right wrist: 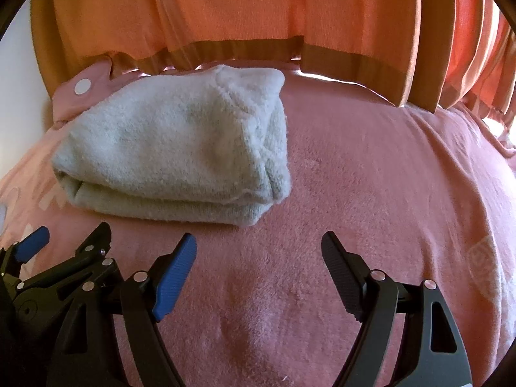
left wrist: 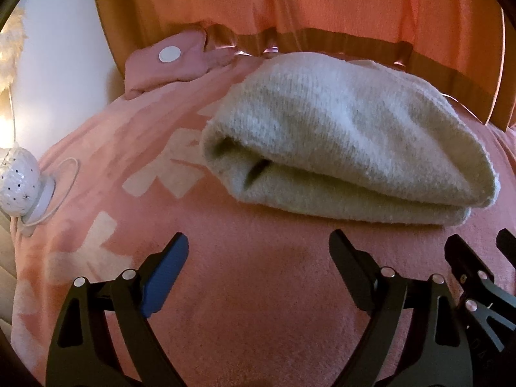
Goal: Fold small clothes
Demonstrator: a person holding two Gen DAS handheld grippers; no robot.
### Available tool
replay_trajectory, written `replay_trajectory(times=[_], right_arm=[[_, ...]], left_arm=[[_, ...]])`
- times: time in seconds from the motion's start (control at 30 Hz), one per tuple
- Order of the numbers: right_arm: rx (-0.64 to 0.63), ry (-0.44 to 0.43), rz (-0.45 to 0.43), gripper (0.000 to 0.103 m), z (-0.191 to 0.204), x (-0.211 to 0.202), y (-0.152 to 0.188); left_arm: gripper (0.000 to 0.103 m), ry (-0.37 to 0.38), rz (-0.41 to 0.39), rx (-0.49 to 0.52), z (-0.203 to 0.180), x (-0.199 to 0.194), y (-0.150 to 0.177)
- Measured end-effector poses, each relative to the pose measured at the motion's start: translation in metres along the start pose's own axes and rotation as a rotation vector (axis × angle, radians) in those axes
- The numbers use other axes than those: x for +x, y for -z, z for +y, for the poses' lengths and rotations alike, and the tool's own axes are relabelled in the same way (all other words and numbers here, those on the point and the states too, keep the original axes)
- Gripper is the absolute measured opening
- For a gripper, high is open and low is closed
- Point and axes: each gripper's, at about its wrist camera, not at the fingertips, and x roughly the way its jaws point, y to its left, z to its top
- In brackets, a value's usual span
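Observation:
A folded pale grey knitted garment [left wrist: 348, 148] lies on a pink blanket [left wrist: 258, 283]; it also shows in the right wrist view [right wrist: 174, 151], left of centre. My left gripper [left wrist: 258, 248] is open and empty, just in front of the garment's near fold and apart from it. My right gripper [right wrist: 258, 251] is open and empty, in front of the garment's right end and apart from it. The right gripper's fingers [left wrist: 477, 267] show at the left view's right edge; the left gripper's fingers [right wrist: 32, 242] show at the right view's left edge.
An orange curtain [right wrist: 258, 9] hangs behind the blanket's far edge. A pink pouch with a white dot [left wrist: 167, 61] lies at the back left. A white speckled lamp with a cord [left wrist: 19, 187] sits at the blanket's left edge. The pink blanket [right wrist: 387, 193] spreads to the right.

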Motion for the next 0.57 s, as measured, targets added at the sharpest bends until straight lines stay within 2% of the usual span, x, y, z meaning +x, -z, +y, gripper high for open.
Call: replay_trajectory(times=[0.57], right_arm=[[0.006,0.0,0.006,0.078,-0.0025,0.0004,0.0004]], left_arm=[[0.086,-0.006,0.001,0.0,-0.0012,-0.0011,0.0026]])
